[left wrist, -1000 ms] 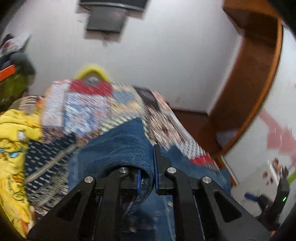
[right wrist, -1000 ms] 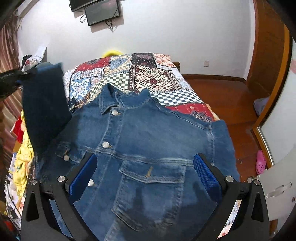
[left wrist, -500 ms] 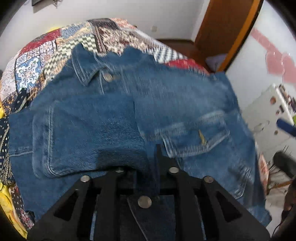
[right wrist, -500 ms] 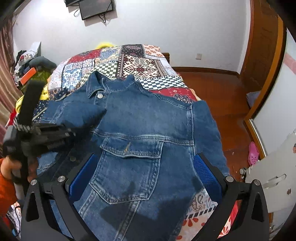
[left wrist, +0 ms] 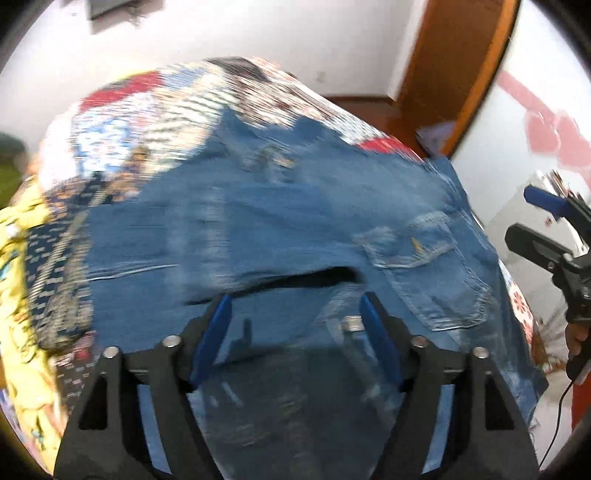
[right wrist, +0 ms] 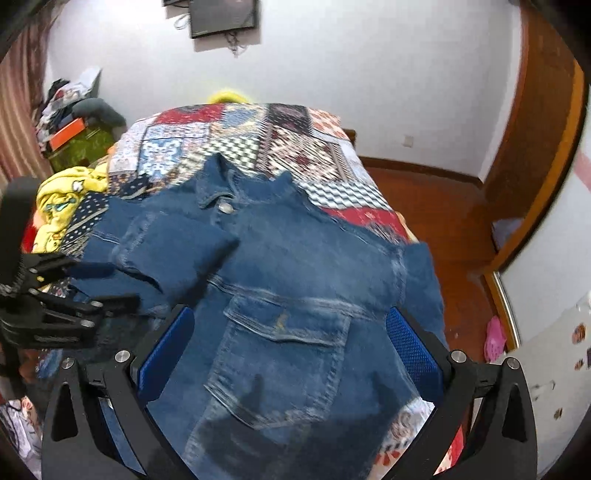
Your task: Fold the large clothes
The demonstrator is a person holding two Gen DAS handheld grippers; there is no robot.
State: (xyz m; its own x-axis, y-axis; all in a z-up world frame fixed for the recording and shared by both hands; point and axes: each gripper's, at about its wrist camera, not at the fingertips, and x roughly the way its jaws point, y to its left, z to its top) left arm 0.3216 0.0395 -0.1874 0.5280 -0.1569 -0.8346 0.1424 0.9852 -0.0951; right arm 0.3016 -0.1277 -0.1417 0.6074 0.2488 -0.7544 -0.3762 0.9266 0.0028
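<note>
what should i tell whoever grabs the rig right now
Left gripper: open, empty, over the jacket's folded side.
Right gripper: open, empty, above the chest pocket.
Denim jacket: front up on the patchwork bedspread.
Done: one sleeve folded across the front.
Left: the other sleeve, lying along the bed's edge, then fold the body.

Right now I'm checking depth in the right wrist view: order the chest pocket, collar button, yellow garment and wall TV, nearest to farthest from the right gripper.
1. Chest pocket, between the open fingers.
2. Collar button, centre.
3. Yellow garment, left.
4. Wall TV, top.
</note>
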